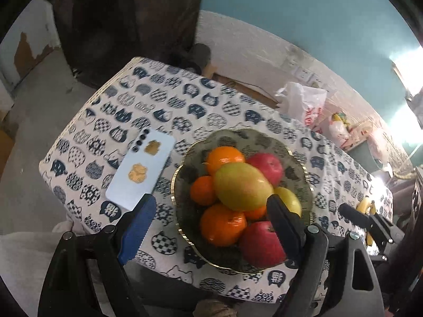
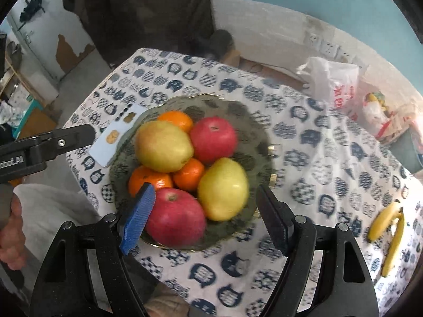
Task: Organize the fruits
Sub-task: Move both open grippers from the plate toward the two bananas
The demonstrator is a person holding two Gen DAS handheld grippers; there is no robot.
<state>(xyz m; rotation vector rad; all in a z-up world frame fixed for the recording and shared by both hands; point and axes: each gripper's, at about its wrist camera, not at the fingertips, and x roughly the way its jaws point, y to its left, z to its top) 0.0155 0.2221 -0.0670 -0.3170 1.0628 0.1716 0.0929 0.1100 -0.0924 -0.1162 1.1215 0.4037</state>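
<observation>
A glass bowl (image 1: 304, 185) (image 2: 253, 132) on the cat-print table holds a mango (image 1: 242, 186) (image 2: 162, 146), two red apples (image 1: 265, 165) (image 2: 212, 138), a yellow pear (image 2: 223, 189) and several oranges (image 1: 223, 224). Two bananas (image 2: 388, 227) lie on the cloth at the right. My left gripper (image 1: 211, 211) is open and empty, above the bowl's near side. My right gripper (image 2: 206, 206) is open and empty, above the near apple (image 2: 175, 218) and the pear. The left gripper's arm also shows in the right wrist view (image 2: 47, 148).
A light blue phone (image 1: 141, 170) (image 2: 113, 137) lies left of the bowl. White plastic bags (image 1: 304, 103) (image 2: 330, 84) sit at the table's far right edge. A brown curtain and a blue wall stand behind the table.
</observation>
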